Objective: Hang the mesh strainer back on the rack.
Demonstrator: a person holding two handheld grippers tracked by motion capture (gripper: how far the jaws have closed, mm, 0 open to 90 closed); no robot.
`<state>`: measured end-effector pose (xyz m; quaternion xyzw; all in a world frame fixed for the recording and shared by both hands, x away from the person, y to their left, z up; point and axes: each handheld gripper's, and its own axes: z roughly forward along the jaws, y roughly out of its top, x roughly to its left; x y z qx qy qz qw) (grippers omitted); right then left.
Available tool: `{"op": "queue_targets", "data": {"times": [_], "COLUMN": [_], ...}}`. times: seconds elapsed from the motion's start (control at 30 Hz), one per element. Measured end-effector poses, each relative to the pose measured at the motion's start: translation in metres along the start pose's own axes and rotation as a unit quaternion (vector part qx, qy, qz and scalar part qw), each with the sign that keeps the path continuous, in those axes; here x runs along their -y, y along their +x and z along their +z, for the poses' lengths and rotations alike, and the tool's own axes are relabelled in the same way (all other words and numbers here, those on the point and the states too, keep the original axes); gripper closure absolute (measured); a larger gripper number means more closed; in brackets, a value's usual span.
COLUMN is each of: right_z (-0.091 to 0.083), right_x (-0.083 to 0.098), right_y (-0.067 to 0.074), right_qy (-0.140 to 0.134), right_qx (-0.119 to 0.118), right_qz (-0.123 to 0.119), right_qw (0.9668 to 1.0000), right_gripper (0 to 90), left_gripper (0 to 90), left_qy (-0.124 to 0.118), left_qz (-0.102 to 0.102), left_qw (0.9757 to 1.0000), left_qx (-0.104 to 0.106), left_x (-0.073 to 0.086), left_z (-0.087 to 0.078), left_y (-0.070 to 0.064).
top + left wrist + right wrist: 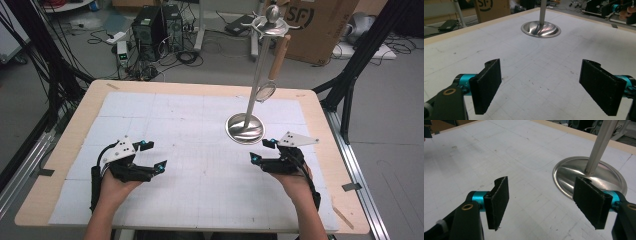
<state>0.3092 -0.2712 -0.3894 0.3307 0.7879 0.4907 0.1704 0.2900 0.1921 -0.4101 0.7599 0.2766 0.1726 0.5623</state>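
— On the white gridded mat [200, 150] covering the pale wooden table [65, 145], near left: left gripper [152, 156], black with teal joints and a grey three-cornered plate, held in a hand [112, 192] coming in from the near edge. Jaws spread wide, nothing between them but bare mat. Same in the left gripper view [540, 86]: two black ribbed pads [486, 85] well apart, clear of any object.

— And near right?

— Right gripper [263, 150], same build, held low over the mat in the other hand [295, 182]. Jaws also spread, empty. In the right gripper view [544, 203], pads [499, 200] standing apart, mat between them.

— Nearest thing to it?

— Polished steel utensil stand [257, 85]: round dished base [245, 127] resting on the mat, right of centre, just beyond the right gripper's tips. Slim upright pole rising from the base to a hooked crown with a ball knob on top. In the right gripper view, base [574, 173] just beyond the right-hand pad, partly hidden behind it; whether touching, cannot tell. Farther off and centred ahead in the left gripper view [540, 28].

— Anything on the hooks?

— Wooden-handled utensil with a small round metal head [274, 67], hanging on the right side of the pole, head close beside the pole, well above the base.
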Motion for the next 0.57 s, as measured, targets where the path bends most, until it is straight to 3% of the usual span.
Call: {"op": "queue_targets", "data": {"times": [0.57], "right_z": [-0.0018], "right_x": [0.0002], "right_y": [0.0012], "right_qy": [0.0], "right_qx": [0.002], "right_qz": [0.002], "right_qw": [1.0], "right_gripper": [26.9], "left_gripper": [18.3], "left_qy": [0.0], "left_qz": [-0.004], "left_qw": [1.0], "left_qx": [-0.002], "left_x": [-0.0004], "left_z": [-0.0004], "left_y": [0.0013]}}
